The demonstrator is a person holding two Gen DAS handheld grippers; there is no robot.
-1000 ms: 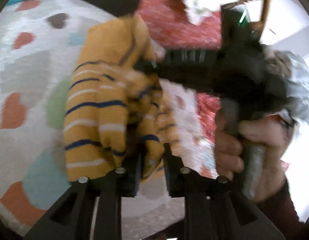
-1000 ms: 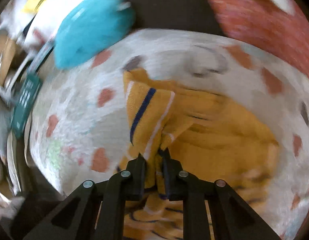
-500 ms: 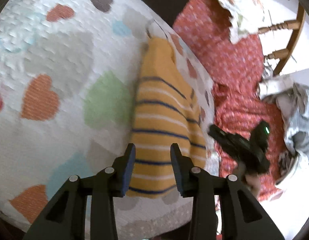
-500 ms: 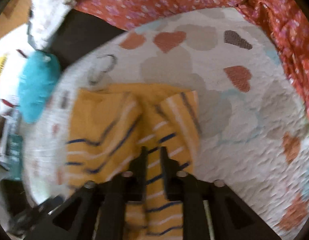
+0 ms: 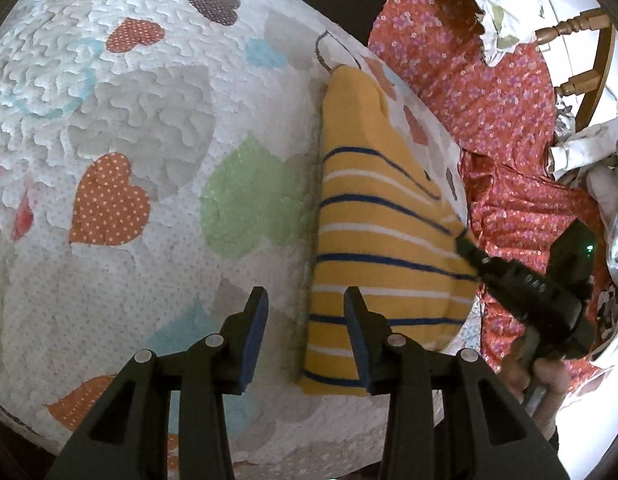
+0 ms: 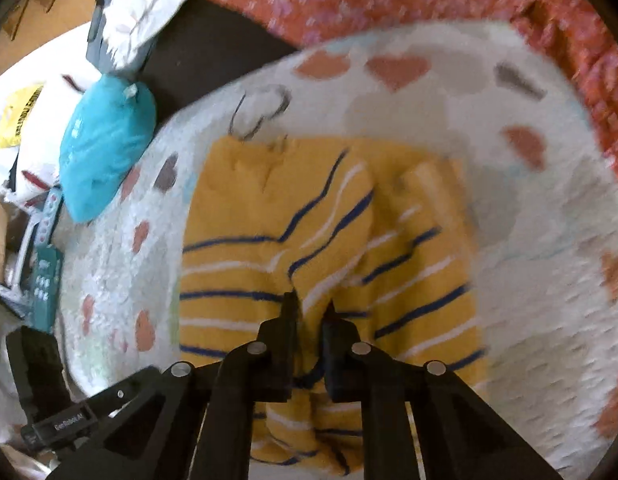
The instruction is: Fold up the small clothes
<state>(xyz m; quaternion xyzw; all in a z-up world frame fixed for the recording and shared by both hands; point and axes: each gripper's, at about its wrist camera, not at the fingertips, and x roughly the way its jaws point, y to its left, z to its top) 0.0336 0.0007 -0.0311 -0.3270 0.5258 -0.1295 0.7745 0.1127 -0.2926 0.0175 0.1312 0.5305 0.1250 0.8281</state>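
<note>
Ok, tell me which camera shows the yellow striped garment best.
The right wrist view: the whole yellow striped garment with its folded layers, though blurred. The left wrist view is sharper but shows only one edge-on side.

White heart-print quilt [image 5: 157, 128]; folded yellow striped garment [image 5: 369, 240] lying flat on it.

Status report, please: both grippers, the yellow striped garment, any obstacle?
Left gripper open, empty, over garment's edge. Right gripper shut, fingers on yellow striped garment, folded on heart quilt. No obstacle seen.
</note>
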